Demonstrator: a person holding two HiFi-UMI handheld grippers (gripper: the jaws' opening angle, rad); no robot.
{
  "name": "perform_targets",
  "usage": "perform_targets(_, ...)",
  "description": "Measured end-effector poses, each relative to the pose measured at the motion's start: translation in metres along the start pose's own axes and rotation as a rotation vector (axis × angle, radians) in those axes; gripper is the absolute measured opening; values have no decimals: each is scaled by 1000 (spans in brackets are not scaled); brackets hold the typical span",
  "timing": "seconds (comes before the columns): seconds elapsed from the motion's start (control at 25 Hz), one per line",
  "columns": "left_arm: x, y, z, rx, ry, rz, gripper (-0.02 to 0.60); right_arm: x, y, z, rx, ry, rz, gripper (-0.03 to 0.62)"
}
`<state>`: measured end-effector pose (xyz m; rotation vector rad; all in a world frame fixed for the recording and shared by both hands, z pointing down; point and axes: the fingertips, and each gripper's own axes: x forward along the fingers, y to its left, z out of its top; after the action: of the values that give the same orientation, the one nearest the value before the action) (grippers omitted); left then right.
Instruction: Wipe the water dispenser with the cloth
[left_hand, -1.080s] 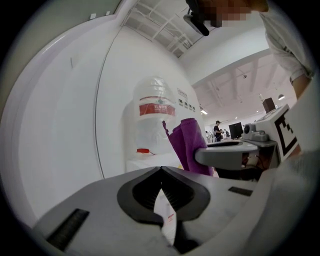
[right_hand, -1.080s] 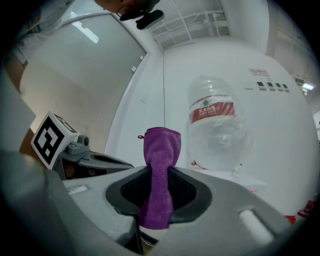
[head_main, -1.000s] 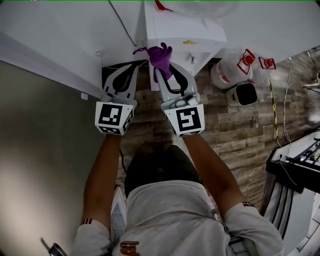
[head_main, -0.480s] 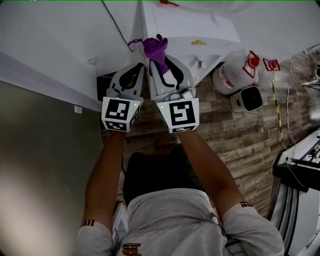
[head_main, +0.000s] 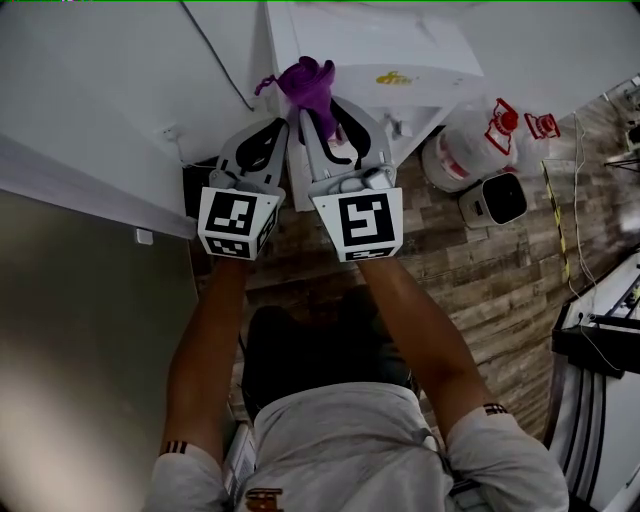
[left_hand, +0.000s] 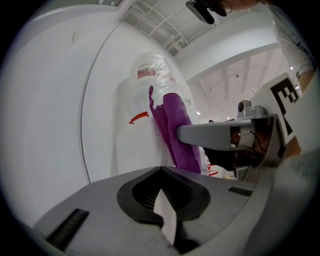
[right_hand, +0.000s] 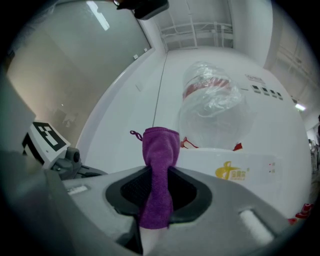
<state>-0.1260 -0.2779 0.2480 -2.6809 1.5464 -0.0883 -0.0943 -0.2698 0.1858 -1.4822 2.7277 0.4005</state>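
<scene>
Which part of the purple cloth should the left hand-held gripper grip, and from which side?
Probably the free bunched end of the purple cloth standing past the right hand-held gripper, which is shut on it lower down. Come from the left: the left hand-held gripper is beside it there, and the water dispenser blocks the far side.

Wood-plank floor is carrying everything here. White water dispenser is standing on it by the wall. Pale water jug with red label is sitting just right of it, small white box just beside the jug. Thin cable is trailing across planks further right.
</scene>
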Motion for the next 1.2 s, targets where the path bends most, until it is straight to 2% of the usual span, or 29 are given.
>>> perform_targets(0.16,5,-2,1,0,-17,-8,-2,-10,-23,-1,-5,-6,-26,97)
perform_targets(0.48,12,-9,-7,36,-36,-13,-2,-42,-102,-18,-6,9,-129,97)
perform_targets(0.92,10,-1,-24,66,-70,19,-2,-89,-220,-44,39,6,-332,97)
perform_targets(1.08,9,0,-25,49,-108,22,-2,-95,-240,-58,47,18,-359,97)
perform_targets(1.2,9,-2,-25,56,-112,24,-2,-99,-235,-57,58,1,-353,97)
